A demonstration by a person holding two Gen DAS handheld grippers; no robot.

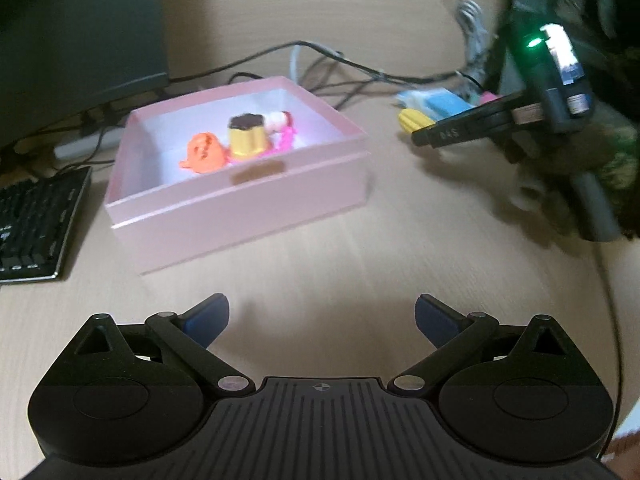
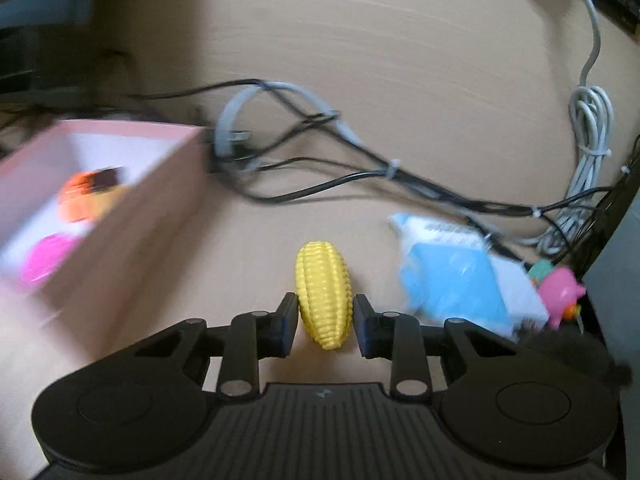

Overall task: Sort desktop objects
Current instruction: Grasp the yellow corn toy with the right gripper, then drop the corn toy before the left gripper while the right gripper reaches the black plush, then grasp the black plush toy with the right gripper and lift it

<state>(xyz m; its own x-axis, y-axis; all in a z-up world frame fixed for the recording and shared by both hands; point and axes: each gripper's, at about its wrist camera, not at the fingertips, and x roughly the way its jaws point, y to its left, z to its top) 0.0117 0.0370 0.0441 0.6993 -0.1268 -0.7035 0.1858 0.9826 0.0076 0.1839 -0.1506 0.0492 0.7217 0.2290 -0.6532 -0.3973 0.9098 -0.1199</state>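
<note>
A pink box sits on the wooden desk and holds an orange pumpkin toy, a yellow pudding toy and a pink-and-white toy. My left gripper is open and empty in front of the box. A yellow corn toy lies on the desk between the fingers of my right gripper, whose jaws stand close on either side of it. The corn and the right gripper also show in the left wrist view. The box is at the left in the right wrist view.
A blue-and-white packet and a pink pig toy lie right of the corn. Tangled cables run behind the box. A black keyboard is at the left, with a dark monitor base behind it.
</note>
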